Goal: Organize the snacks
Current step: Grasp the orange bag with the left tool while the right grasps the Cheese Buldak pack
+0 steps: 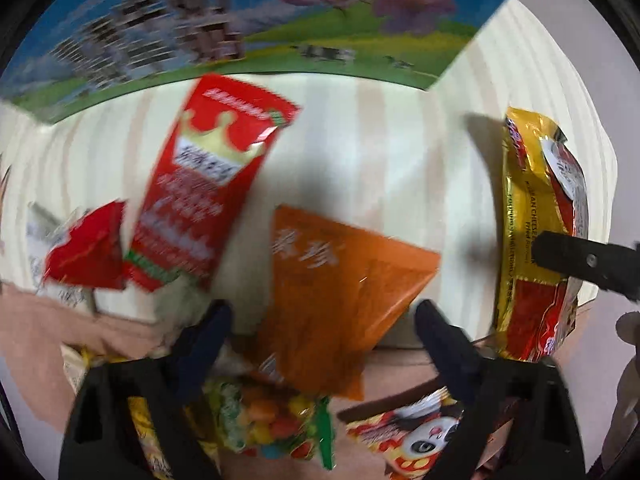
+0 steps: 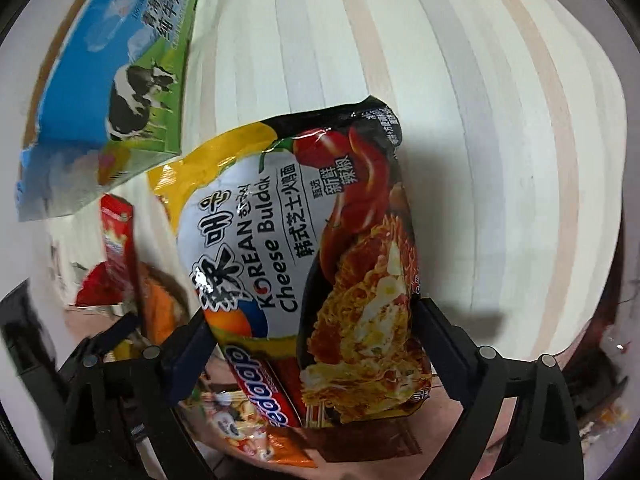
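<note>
My right gripper (image 2: pixel 312 308) is shut on a yellow Korean Cheese Buldak noodle packet (image 2: pixel 304 248), held upright above the striped surface; the same packet (image 1: pixel 540 240) hangs at the right of the left wrist view with a black finger (image 1: pixel 588 260) on it. My left gripper (image 1: pixel 320 320) is open, its fingers either side of an orange packet (image 1: pixel 340 280). A tall red box with a gold crown (image 1: pixel 208 184) and a small red packet (image 1: pixel 88 248) lie to its left. A colourful candy bag (image 1: pixel 272 420) and a panda packet (image 1: pixel 412 436) lie below the left gripper.
A blue and green milk carton with cows (image 1: pixel 240 28) stands at the back, also in the right wrist view (image 2: pixel 108 76). The pale striped surface (image 2: pixel 480 120) stretches to the right. A red-orange noodle packet (image 2: pixel 260 400) lies under the held one.
</note>
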